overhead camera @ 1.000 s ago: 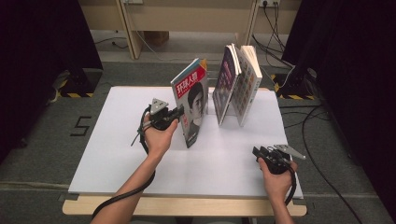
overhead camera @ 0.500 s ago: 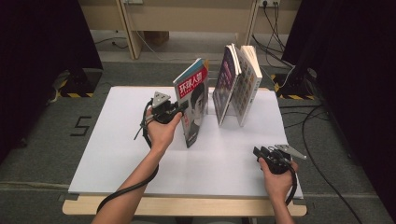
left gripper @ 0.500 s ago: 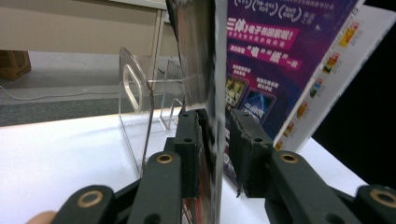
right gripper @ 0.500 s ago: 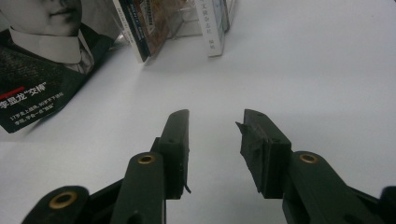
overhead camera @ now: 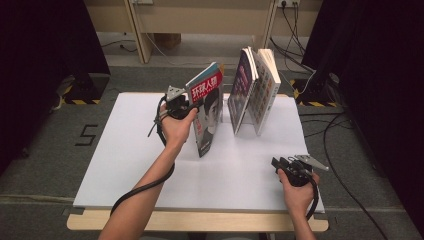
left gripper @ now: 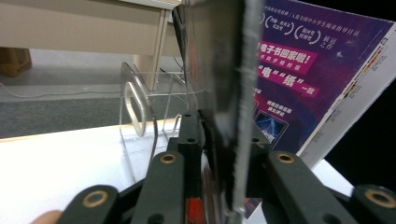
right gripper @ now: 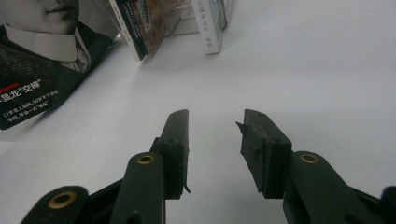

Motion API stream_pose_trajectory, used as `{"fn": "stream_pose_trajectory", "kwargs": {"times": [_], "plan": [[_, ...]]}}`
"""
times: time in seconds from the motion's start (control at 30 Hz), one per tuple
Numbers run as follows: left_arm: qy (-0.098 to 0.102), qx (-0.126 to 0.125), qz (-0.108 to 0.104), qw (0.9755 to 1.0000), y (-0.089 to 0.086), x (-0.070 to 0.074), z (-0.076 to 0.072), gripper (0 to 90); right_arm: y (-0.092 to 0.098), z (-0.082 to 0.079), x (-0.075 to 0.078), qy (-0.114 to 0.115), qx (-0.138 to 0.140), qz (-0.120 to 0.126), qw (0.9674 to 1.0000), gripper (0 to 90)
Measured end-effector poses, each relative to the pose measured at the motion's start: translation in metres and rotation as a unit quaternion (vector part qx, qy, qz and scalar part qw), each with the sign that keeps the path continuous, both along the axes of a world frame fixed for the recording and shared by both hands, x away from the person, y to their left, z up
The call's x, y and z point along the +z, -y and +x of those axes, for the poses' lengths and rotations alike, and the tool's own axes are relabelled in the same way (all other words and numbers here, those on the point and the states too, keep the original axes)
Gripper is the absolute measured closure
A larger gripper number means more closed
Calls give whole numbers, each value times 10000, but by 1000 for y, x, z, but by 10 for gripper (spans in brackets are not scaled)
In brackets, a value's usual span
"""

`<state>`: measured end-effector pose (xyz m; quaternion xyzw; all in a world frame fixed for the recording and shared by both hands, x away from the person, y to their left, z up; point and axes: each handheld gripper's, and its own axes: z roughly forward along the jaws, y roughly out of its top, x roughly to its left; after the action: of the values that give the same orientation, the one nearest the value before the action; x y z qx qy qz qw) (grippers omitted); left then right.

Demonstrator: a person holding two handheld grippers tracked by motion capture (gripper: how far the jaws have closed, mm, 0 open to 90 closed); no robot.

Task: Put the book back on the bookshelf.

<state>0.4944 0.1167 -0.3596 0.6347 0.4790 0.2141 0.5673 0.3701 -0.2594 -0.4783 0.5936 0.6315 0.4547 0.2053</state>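
A magazine with a red title and a portrait cover stands tilted on its lower edge on the white table. My left gripper clamps its left edge near the top. In the left gripper view the magazine's page edge runs between the jaws of my left gripper. These jaws have just been closing, and both pads now sit against the magazine. My right gripper rests near the front right of the table. In the right gripper view my right gripper is open with nothing between its jaws.
Several books lean in a clear acrylic stand at the back of the table, right of the magazine; the nearest has a purple cover. White tabletop lies between the magazine and my right gripper. Cables trail on the floor to the right.
My left hand has risen and shifted away from the person along the magazine's edge. The magazine still stands on its lower edge, a little more upright. The right hand has not moved.
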Motion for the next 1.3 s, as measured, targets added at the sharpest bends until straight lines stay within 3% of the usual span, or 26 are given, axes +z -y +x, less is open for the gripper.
{"fn": "stream_pose_trajectory", "kwargs": {"times": [0.13, 0.33, 0.77, 1.03, 1.3], "plan": [[-79, -74, 47, 9999, 2, 1, 2, 798, 1, 0, 0, -13, -8, 3, 10000, 617], [-142, -169, 172, 9996, 6, 2, 4, 780, 0, 0, -1, -39, -4, -7, 10000, 617], [-214, -149, 290, 9992, 10, 3, 6, 861, 0, 1, -1, -57, -14, -18, 10000, 617], [146, -164, 465, 9987, 15, 14, -1, 864, 1, 1, -1, -52, -47, 3, 10000, 617], [475, -5, 514, 9975, 13, 27, -1, 865, 2, 0, -1, -53, -53, -2, 10000, 617]]}}
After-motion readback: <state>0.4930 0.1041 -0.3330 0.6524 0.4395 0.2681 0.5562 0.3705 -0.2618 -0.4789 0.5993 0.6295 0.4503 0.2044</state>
